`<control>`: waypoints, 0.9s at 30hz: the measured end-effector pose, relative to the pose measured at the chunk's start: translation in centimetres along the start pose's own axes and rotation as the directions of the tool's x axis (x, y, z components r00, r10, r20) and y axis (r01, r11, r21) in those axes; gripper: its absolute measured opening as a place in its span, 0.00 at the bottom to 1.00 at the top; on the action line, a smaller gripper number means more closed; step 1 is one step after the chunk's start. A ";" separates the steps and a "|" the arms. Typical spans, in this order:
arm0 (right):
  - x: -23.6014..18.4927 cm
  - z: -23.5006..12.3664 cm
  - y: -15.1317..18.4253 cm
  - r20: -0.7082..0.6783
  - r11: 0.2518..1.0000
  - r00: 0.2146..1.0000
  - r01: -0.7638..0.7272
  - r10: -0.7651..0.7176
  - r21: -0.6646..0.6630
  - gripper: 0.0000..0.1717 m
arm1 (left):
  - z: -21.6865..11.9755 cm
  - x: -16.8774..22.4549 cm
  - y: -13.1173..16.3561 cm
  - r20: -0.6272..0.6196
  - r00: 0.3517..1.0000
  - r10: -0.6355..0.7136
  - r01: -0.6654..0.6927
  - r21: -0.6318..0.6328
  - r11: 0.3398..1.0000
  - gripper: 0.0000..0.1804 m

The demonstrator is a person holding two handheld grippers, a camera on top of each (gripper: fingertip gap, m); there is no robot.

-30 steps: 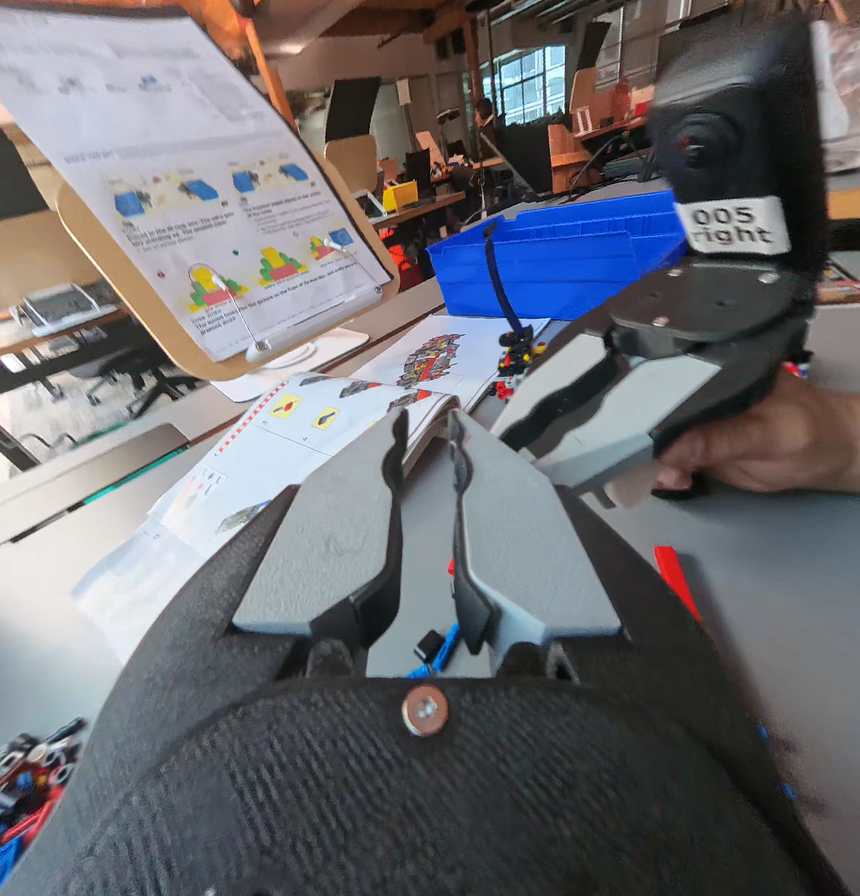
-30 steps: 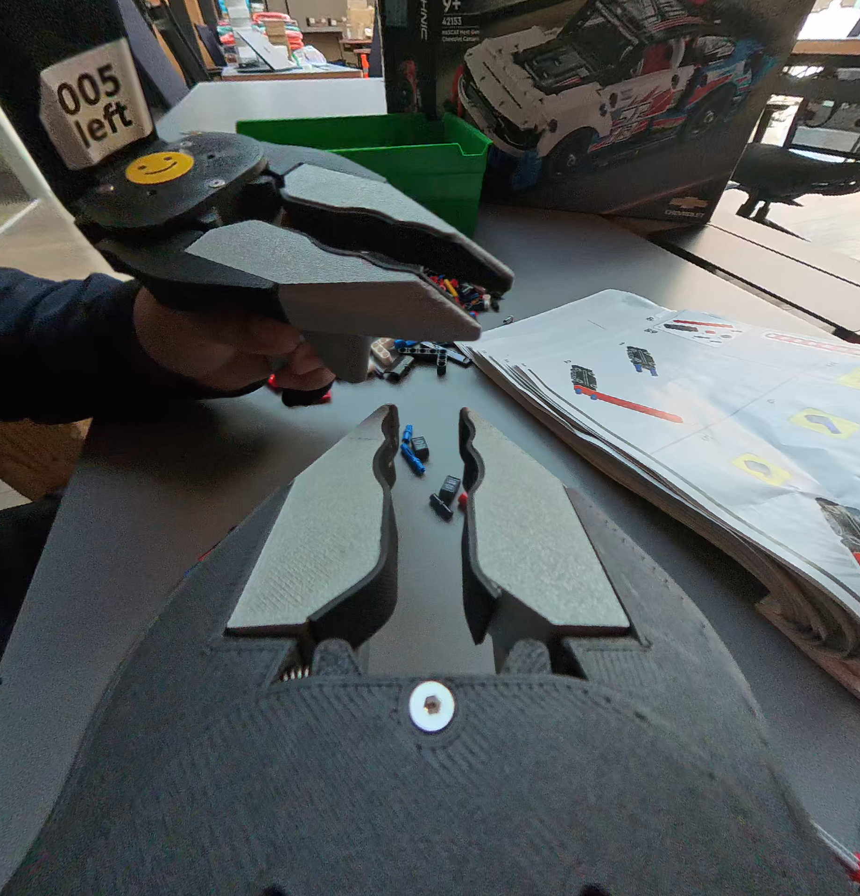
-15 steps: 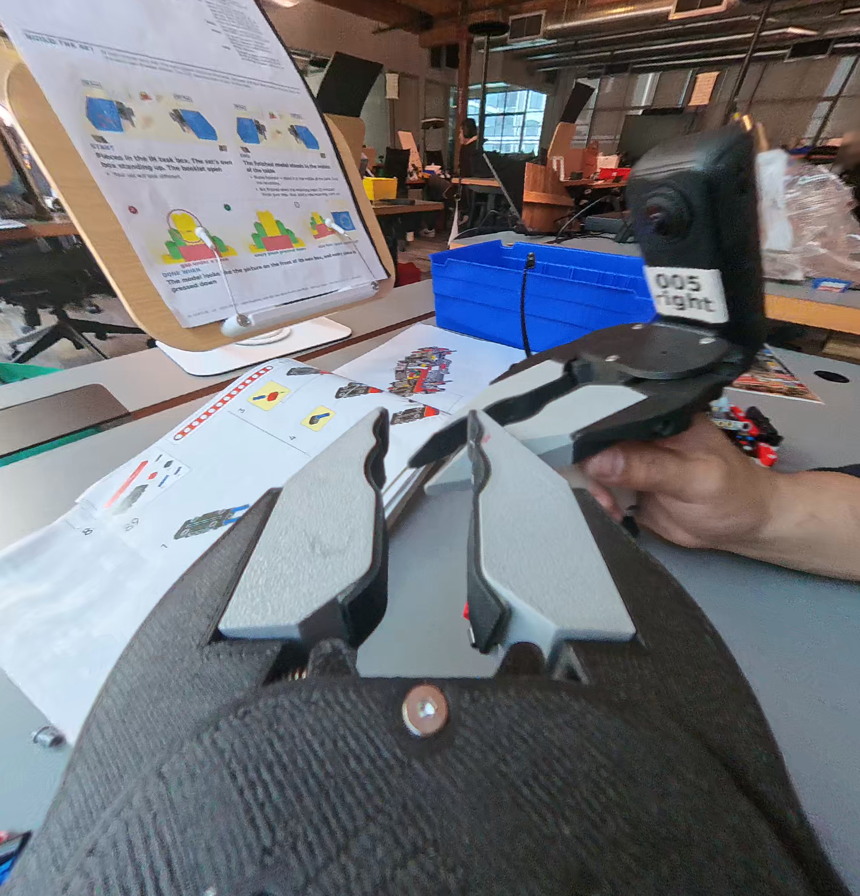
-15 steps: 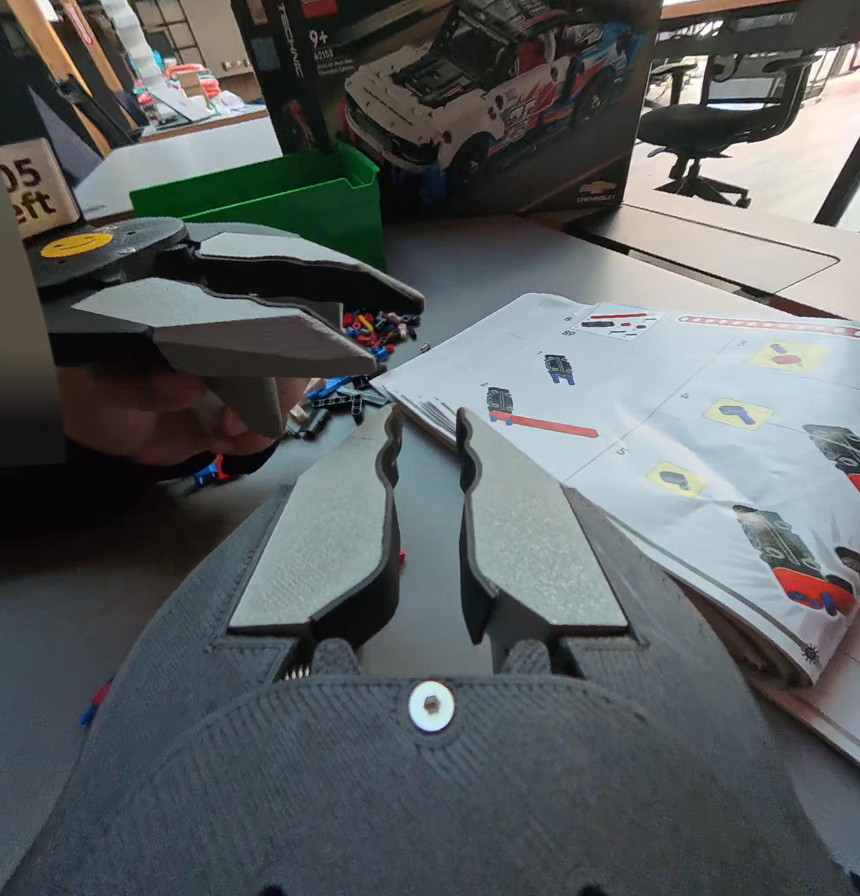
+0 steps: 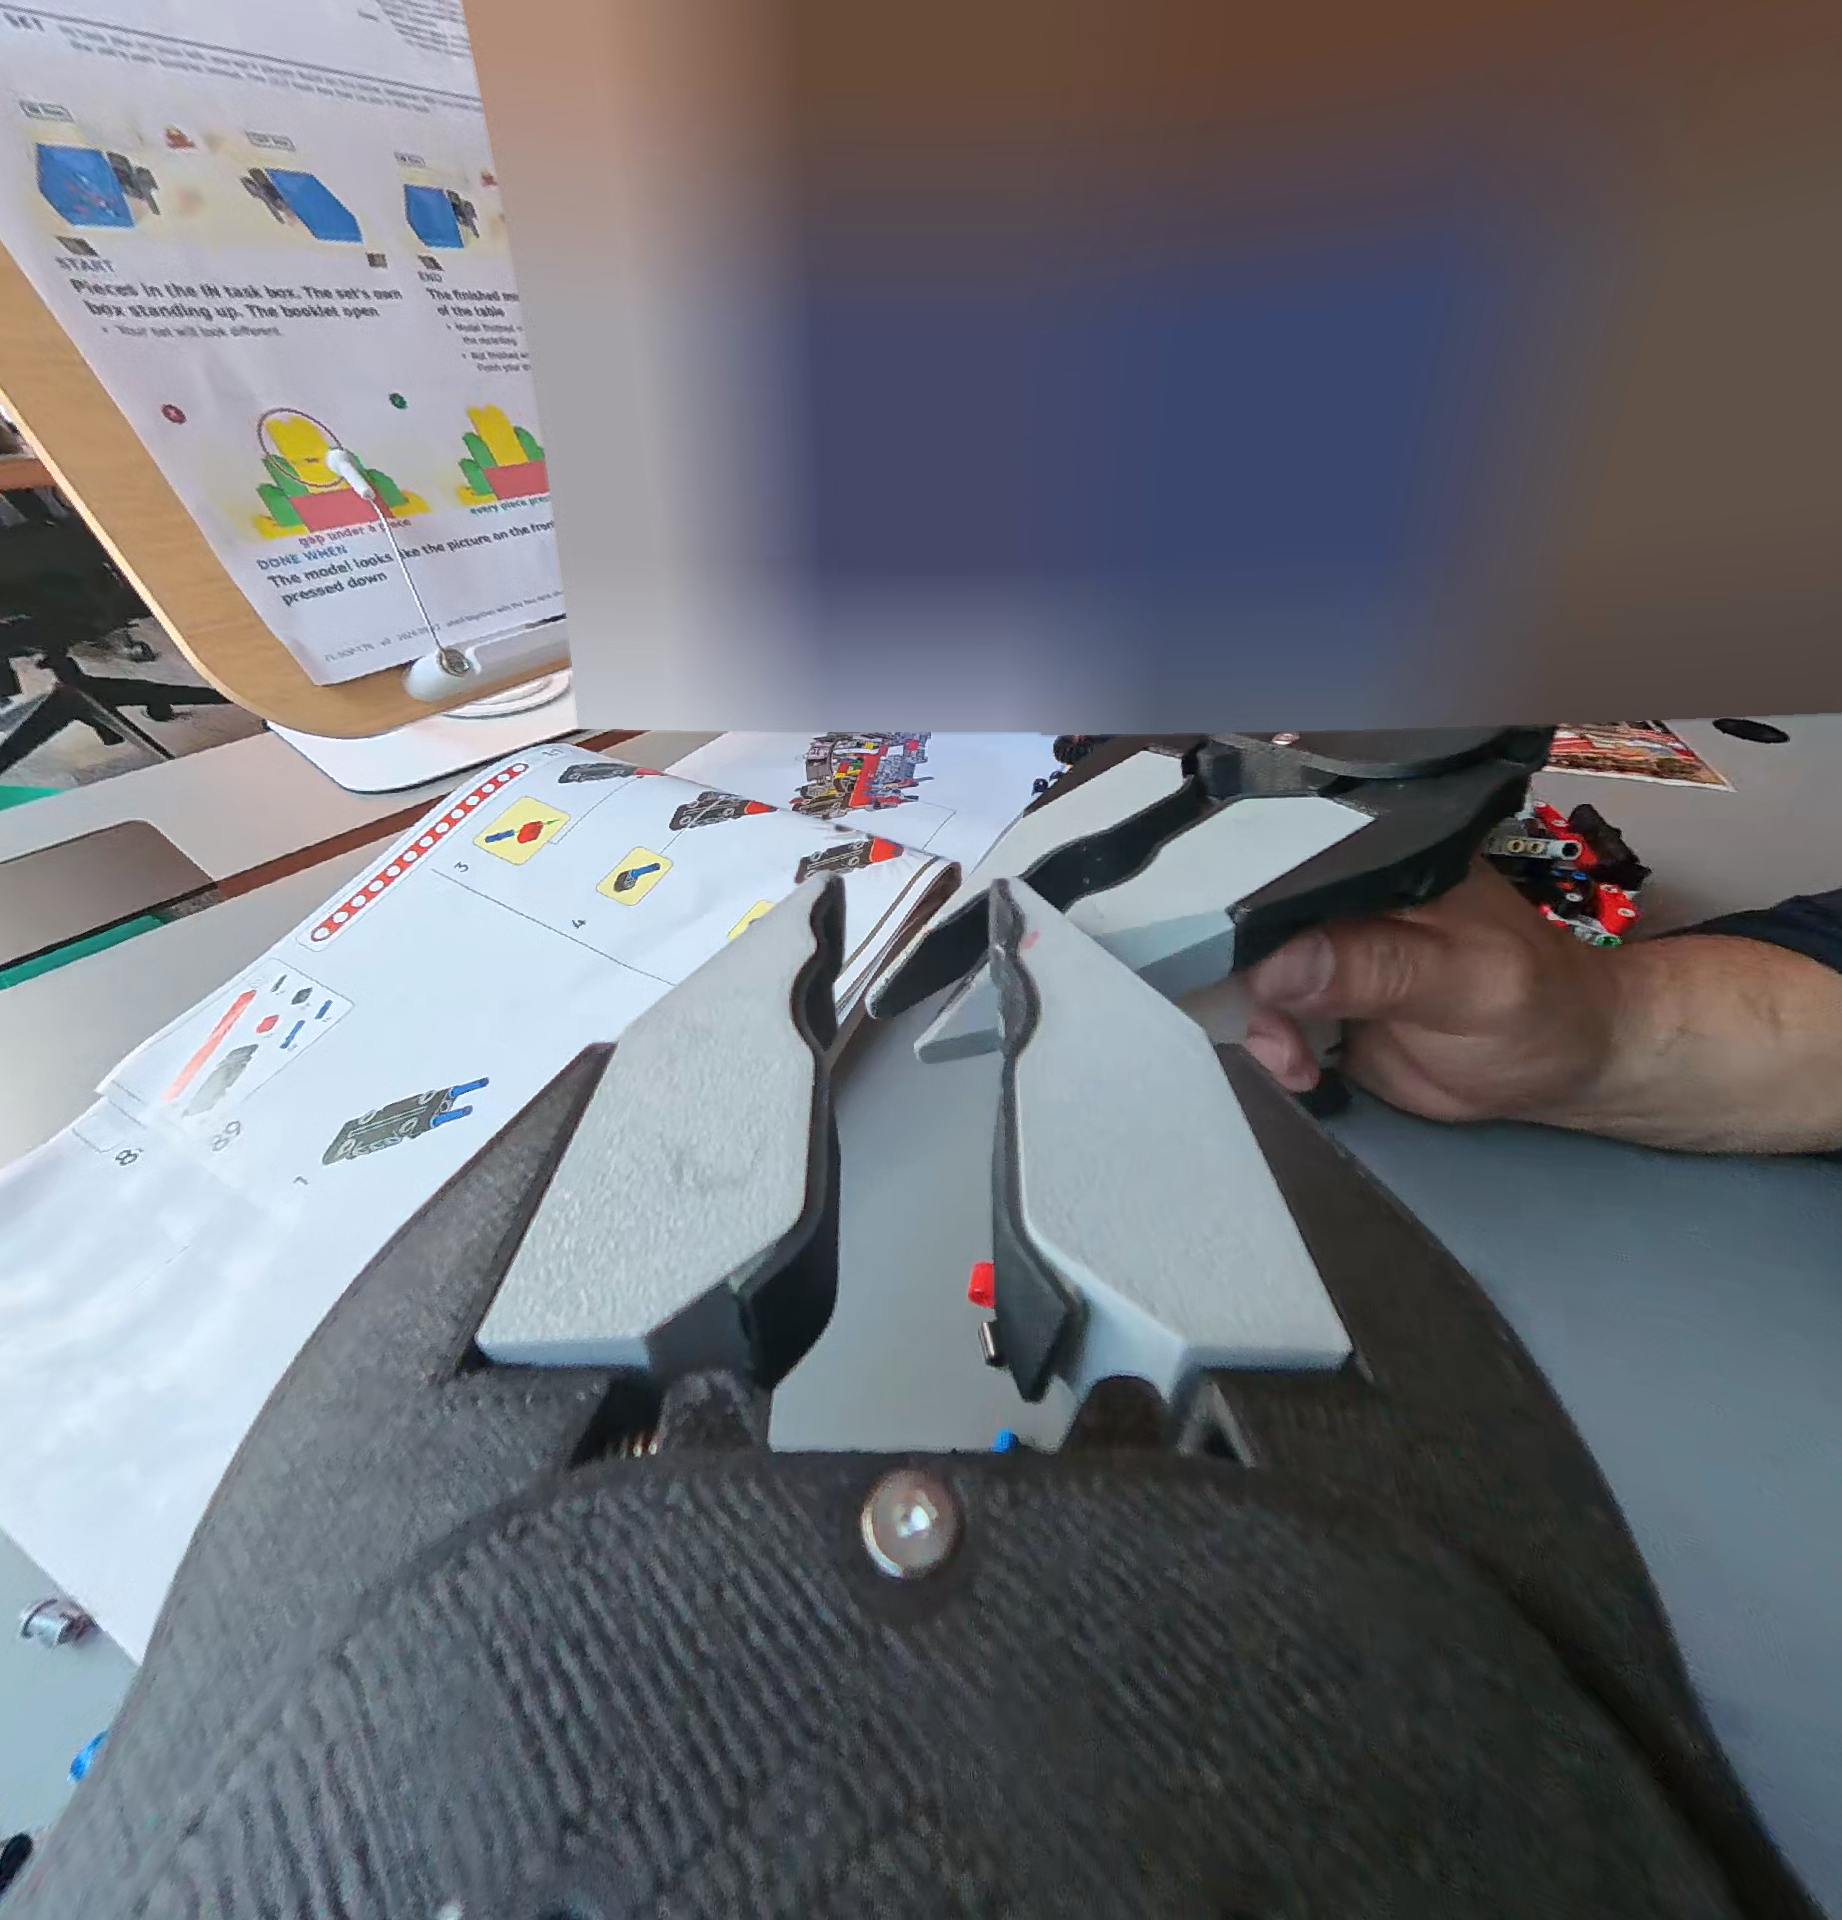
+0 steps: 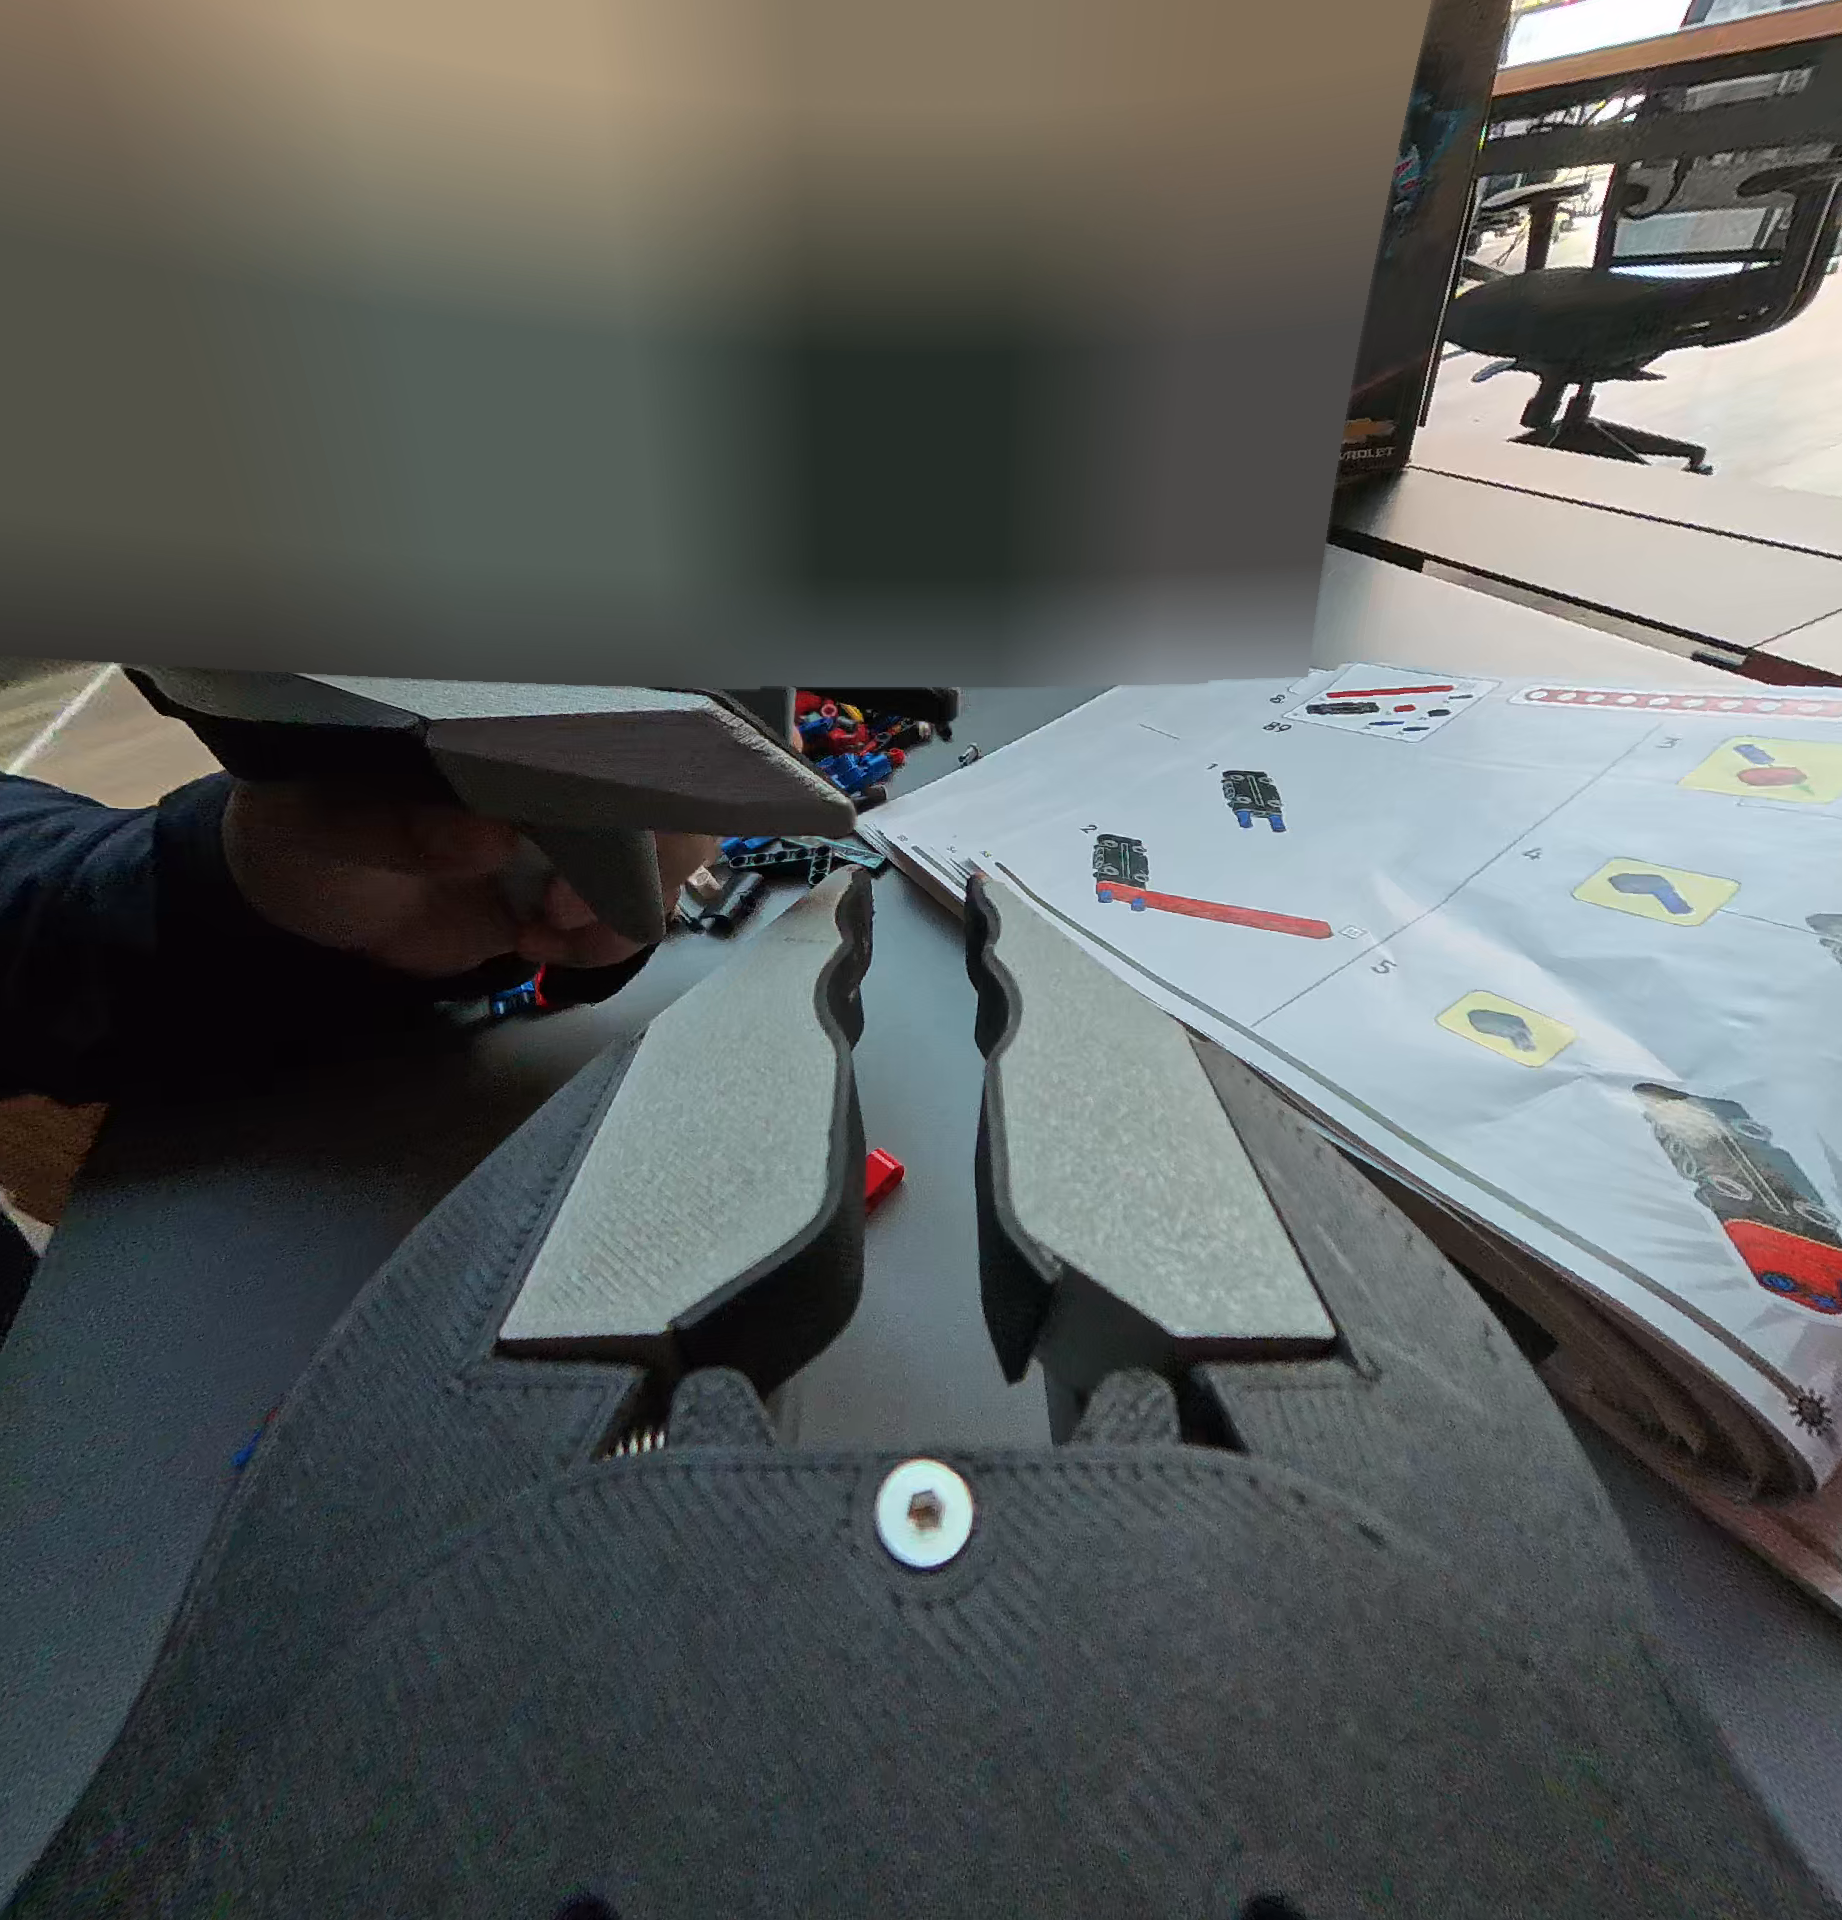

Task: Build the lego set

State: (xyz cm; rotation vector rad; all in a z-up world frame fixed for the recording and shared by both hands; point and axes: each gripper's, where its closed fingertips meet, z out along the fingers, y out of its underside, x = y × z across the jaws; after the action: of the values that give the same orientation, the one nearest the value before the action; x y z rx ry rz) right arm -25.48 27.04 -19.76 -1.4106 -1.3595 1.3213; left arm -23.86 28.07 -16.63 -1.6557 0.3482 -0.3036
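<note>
Here, both tongs hover low over the grey worktop [image 5: 1623, 1299], each parted by a narrow gap and holding nothing. Nearest the left tongs [image 5: 912, 899], a small red plastic piece [image 5: 981, 1284] lies on the worktop between the fingers, touched by neither pad; the same red piece [image 6: 882, 1176] shows between the fingers of the right tongs [image 6: 919, 888]. Just past both sets of tips lies the open white instruction booklet [image 5: 501, 935], its stacked page edges facing them. As a judgement, whichever tongs go to the page edges should come in flat and low, so the pads meet a single sheet rather than the whole stack.

Farther off, the left wrist view alone shows a printed sheet on a wooden stand [image 5: 273, 416] and a red-and-black cluster of parts [image 5: 1566, 862] beyond the hand. The right wrist view alone shows a heap of blue and red pieces [image 6: 855, 738] and an office chair [image 6: 1644, 281].
</note>
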 end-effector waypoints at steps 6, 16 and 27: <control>-0.1 0.2 0.1 -0.009 1.000 1.000 0.006 -0.006 -0.010 0.09 | 0.2 0.8 0.0 0.013 0.997 0.078 -0.078 -0.005 0.997 0.13; 0.2 0.0 0.1 -0.024 1.000 1.000 0.007 -0.007 -0.008 0.09 | -0.1 0.4 -0.2 0.077 0.978 0.192 -0.193 -0.001 0.981 0.11; -0.2 -0.6 -0.1 -0.056 0.998 0.996 0.067 -0.068 -0.021 0.00 | -0.9 -1.2 -0.4 0.146 0.980 0.133 -0.139 0.034 0.990 0.06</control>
State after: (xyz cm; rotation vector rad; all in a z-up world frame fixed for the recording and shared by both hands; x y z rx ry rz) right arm -24.92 26.89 -19.57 -1.3925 -1.3738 1.2183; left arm -25.31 27.78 -16.13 -1.5915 0.3423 -0.0886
